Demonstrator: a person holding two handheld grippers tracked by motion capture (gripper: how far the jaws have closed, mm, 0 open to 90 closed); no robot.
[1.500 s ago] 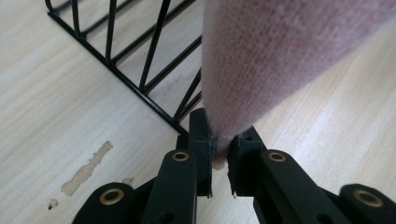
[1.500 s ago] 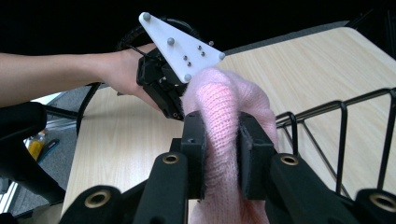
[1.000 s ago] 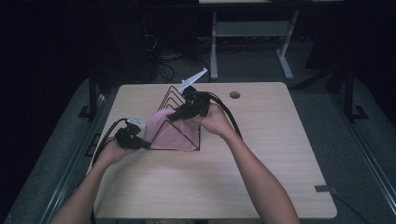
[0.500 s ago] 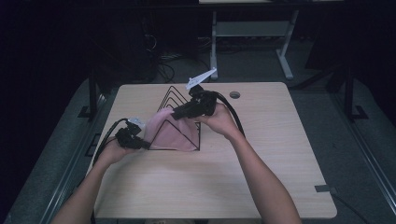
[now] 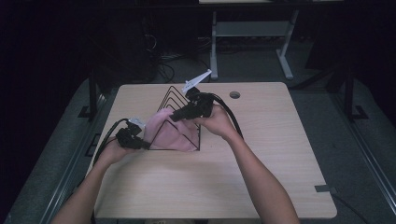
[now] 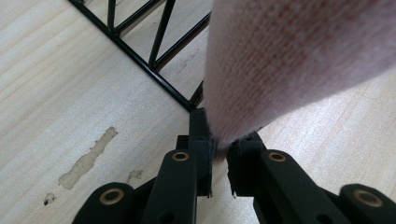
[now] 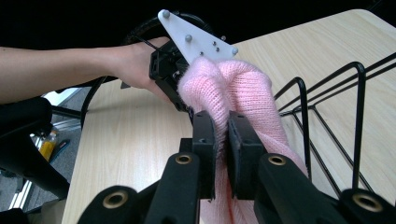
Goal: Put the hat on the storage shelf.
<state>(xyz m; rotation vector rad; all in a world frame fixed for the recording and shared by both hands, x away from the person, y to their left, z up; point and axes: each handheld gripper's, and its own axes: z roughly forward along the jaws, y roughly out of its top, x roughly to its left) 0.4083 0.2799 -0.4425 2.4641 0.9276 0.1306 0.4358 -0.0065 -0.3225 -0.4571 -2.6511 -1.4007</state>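
Observation:
A pink knitted cloth (image 5: 169, 133) hangs bunched over the front of a black wire rack (image 5: 177, 100) on the table. My left gripper (image 5: 142, 143) is at the cloth's lower left edge, shut on the pink cloth (image 6: 280, 60) beside the rack's base wire (image 6: 140, 60). My right gripper (image 5: 173, 116) comes in from the right above the rack; its jaws have just closed and pinch a fold of the pink cloth (image 7: 243, 88). The left gripper (image 7: 187, 109) faces it from the cloth's far side, with its grey plate (image 7: 196, 39) on top.
The light wooden table (image 5: 261, 154) has a round cable hole (image 5: 235, 94) at the back right. A scuff mark (image 6: 86, 158) shows on the wood near the left gripper. Dark floor, a white desk frame (image 5: 252, 32) and cables lie beyond the table.
The right gripper has come down and forward onto the top of the pink cloth and closed on it. The cloth now sits more bunched between the two grippers. The left hand has stayed put.

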